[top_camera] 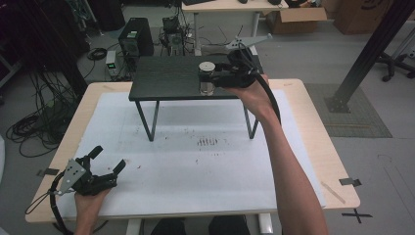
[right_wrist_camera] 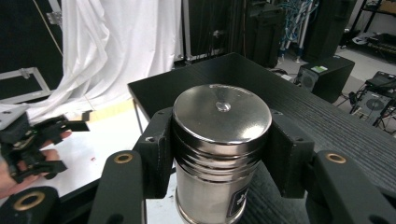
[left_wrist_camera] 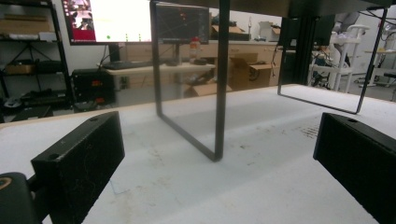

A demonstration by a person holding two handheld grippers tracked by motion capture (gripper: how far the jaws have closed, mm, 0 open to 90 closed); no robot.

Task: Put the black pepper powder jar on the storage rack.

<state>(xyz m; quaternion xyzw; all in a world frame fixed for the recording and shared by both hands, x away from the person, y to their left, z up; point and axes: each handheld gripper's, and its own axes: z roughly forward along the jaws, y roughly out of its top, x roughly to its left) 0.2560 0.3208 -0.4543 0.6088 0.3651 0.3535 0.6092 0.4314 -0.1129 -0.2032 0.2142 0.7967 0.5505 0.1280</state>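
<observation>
High view: near bottom left, left gripper (top_camera: 108, 160) resting on the white table mat (top_camera: 195, 166), jaws spread. Farther off, right gripper (top_camera: 208, 78) clamped on steel canister (top_camera: 207, 73) atop black shelf (top_camera: 166, 78).

Left gripper view: jaws wide apart, shelf leg (left_wrist_camera: 220, 79) ahead.

Right gripper view: canister (right_wrist_camera: 219, 144) gripped upright (near the shelf's front edge).

- Canister (right_wrist_camera: 219, 154): shiny, smooth metal with a ribbed collar.
- Small black shelf (top_camera: 166, 78): matt, wood-grained top.
- Table (top_camera: 313, 132): pale wood under scuffed white paper (top_camera: 195, 166).
</observation>
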